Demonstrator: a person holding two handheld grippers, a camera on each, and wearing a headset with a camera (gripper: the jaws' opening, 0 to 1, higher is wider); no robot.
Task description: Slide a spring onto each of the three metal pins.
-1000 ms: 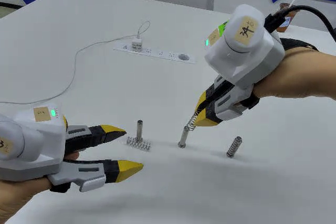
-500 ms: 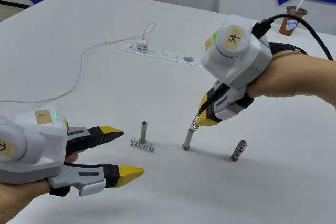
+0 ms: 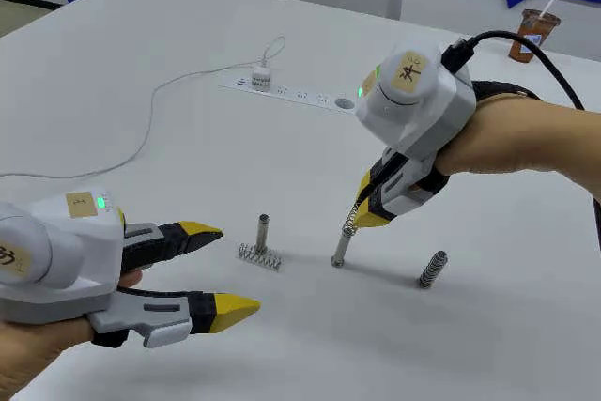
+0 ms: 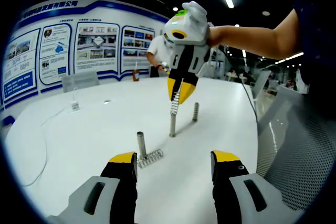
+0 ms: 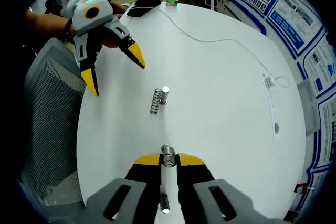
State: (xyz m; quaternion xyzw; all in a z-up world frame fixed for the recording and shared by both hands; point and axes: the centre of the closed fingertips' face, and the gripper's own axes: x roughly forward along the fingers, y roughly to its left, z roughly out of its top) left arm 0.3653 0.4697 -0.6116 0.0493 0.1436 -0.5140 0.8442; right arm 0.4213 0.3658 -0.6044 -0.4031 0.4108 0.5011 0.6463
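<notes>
— What has the white and black right gripper (image 3: 362,215) with yellow tips got?
— Its jaws are closed on a small coiled steel spring (image 3: 350,223), held above the white desk (image 3: 141,63). The spring hangs aslant from the tips, and its lower end meets the top of the middle metal pin (image 3: 339,251), which stands on the desk.
— And the other pins?
— The left metal pin (image 3: 262,231) stands upright and bare. A second loose spring (image 3: 259,256) lies flat on the desk at its foot; I cannot tell whether the two touch. To the right, apart from the middle one, the third pin (image 3: 432,269) has a spring coiled along its length.
— Where is the left gripper (image 3: 237,268)?
— Low over the near side of the desk, jaws open with nothing between them, pointing toward the left pin and the loose spring.
— Anything further back?
— A flat white power strip (image 3: 291,95) lies on the desk, and a brown drink cup with a straw (image 3: 537,30) stands at the far right
</notes>
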